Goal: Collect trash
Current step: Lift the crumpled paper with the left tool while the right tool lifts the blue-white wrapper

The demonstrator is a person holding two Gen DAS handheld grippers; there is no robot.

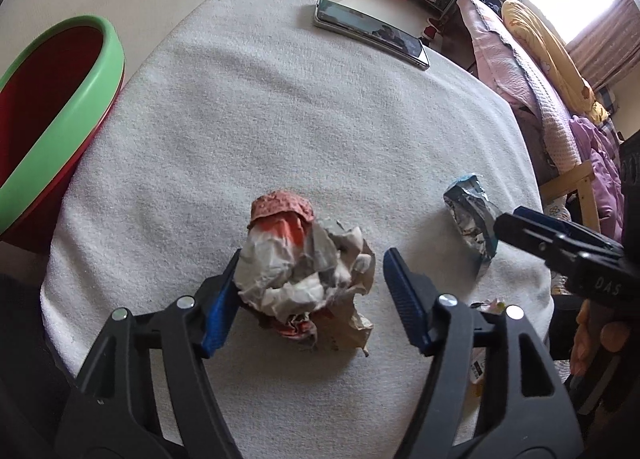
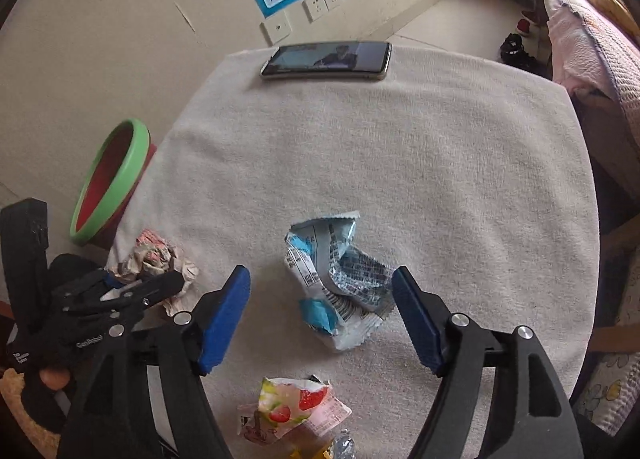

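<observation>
Left wrist view: left gripper (image 1: 310, 291) jaws apart round paper wad (image 1: 304, 271), lower centre. Right gripper (image 2: 322, 319) apart round blue wrapper (image 2: 340, 279). Bin (image 1: 60, 131) left edge looks empty; nothing collected yet.

White-toweled table (image 2: 460, 163), and here's what's on it: a phone (image 2: 326, 60) flat along the far edge, a crumpled paper wad (image 1: 306, 273) toward the left, a blue-and-silver wrapper (image 2: 338, 279) mid-table, well apart from the wad, and a strawberry-print wrapper (image 2: 294, 413) at the near edge.
</observation>
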